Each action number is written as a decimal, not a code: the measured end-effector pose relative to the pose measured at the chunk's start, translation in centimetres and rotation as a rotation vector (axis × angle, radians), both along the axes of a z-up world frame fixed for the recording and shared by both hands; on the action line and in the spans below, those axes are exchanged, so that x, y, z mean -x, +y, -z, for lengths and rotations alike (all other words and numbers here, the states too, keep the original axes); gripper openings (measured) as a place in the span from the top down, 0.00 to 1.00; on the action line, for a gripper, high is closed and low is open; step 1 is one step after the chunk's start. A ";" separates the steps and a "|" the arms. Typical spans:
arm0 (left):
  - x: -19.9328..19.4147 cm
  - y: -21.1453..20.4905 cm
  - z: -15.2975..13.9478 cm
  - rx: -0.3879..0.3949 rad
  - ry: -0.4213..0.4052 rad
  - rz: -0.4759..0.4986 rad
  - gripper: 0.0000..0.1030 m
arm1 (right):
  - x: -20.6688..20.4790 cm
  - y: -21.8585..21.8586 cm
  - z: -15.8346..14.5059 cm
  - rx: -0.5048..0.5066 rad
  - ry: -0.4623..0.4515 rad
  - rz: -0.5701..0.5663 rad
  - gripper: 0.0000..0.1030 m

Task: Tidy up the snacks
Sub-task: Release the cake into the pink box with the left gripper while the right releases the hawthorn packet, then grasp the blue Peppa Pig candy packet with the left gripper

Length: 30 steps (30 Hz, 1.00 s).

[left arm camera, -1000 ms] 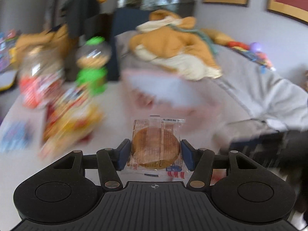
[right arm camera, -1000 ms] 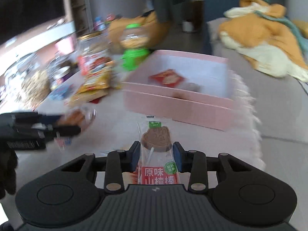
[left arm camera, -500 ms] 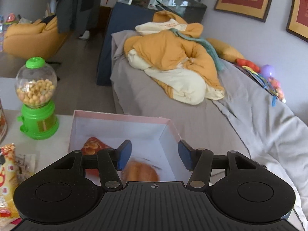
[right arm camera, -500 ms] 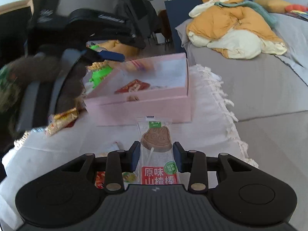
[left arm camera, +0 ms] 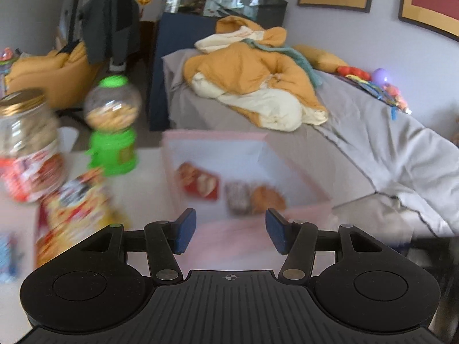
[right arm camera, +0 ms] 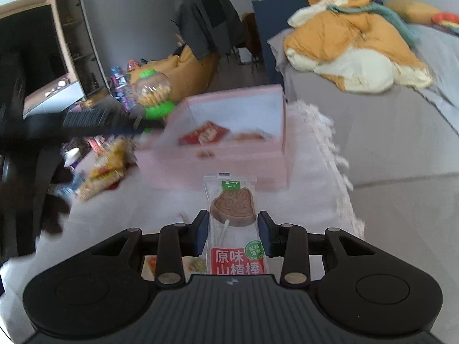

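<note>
My left gripper [left arm camera: 230,231] is open and empty, just in front of the pink box [left arm camera: 213,136]. Inside the box lie a red packet [left arm camera: 200,182], a dark wrapped snack [left arm camera: 237,199] and the round cookie packet [left arm camera: 268,199]. My right gripper [right arm camera: 233,233] is shut on a wrapped hawthorn lollipop [right arm camera: 233,207], held above the white cloth in front of the pink box [right arm camera: 212,169]. The left gripper shows blurred at the left of the right wrist view [right arm camera: 86,123].
A green gumball dispenser [left arm camera: 113,126], a clear jar with a gold lid [left arm camera: 25,146] and yellow snack bags [left arm camera: 74,203] stand left of the box. Snack bags [right arm camera: 106,172] lie on the cloth. A grey bed with an orange blanket [left arm camera: 252,86] is behind.
My left gripper opened and dropped the cookie packet into the pink box, then pulled back and left. My right gripper keeps the lollipop and has moved closer to the box.
</note>
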<state>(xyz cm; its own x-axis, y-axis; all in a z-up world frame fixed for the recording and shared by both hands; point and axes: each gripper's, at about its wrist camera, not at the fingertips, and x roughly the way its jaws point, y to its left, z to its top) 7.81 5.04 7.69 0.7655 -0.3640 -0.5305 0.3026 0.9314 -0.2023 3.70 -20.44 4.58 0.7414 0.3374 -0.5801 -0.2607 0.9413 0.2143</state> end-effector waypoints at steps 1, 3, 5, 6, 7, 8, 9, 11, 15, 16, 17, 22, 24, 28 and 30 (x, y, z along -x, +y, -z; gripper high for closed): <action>0.6 0.9 0.2 -0.002 0.005 -0.007 0.42 | -0.2 0.1 -0.9 0.003 -0.012 -0.007 0.65; 1.5 2.8 0.7 -0.007 0.012 -0.026 0.42 | -1.0 0.4 -3.0 0.013 -0.041 -0.007 0.65; 2.1 4.4 1.1 -0.007 0.021 -0.056 0.42 | -2.7 0.9 -5.2 0.029 -0.074 0.006 0.65; 2.3 5.3 1.5 0.000 0.031 -0.071 0.42 | -3.9 1.2 -6.2 0.038 -0.091 0.014 0.65; 2.4 6.2 1.8 0.008 0.042 -0.085 0.42 | -5.2 1.6 -7.1 0.047 -0.101 0.024 0.65; 2.4 6.8 2.0 0.014 0.050 -0.097 0.42 | -7.0 2.3 -8.1 0.063 -0.113 0.038 0.64; 2.5 7.4 2.2 0.018 0.055 -0.114 0.42 | -8.5 2.9 -8.7 0.076 -0.128 0.045 0.58; 2.7 8.5 2.6 0.023 0.059 -0.138 0.42 | -11.3 4.3 -9.2 0.119 -0.126 0.050 0.44; 3.1 10.0 3.4 0.036 0.057 -0.159 0.42 | -12.6 6.1 -8.2 0.145 -0.057 0.056 0.33; 3.1 10.2 3.6 0.038 0.057 -0.166 0.42 | -11.9 6.3 -7.7 0.119 -0.040 0.027 0.31; 3.0 10.3 3.9 0.041 0.059 -0.177 0.42 | -11.0 6.6 -7.1 0.096 -0.021 -0.003 0.28; 3.7 11.0 4.5 0.035 0.027 -0.216 0.43 | -6.2 8.0 -3.6 0.086 0.013 -0.126 0.24; 4.0 11.5 4.6 0.002 0.019 -0.240 0.43 | -4.1 8.2 -2.0 0.109 0.012 -0.162 0.21; 4.0 13.5 4.7 -0.018 0.020 -0.329 0.43 | -2.2 7.6 1.4 0.171 0.015 -0.154 0.21; 3.8 14.6 4.6 -0.005 0.011 -0.381 0.43 | -1.8 7.1 3.0 0.203 0.031 -0.140 0.19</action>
<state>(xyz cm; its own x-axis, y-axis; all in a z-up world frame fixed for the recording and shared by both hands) 3.97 19.67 3.07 0.8400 -0.0514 -0.5402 -0.0680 0.9777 -0.1989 5.53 -13.35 1.60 0.6766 0.3098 -0.6681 -0.3879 0.9211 0.0343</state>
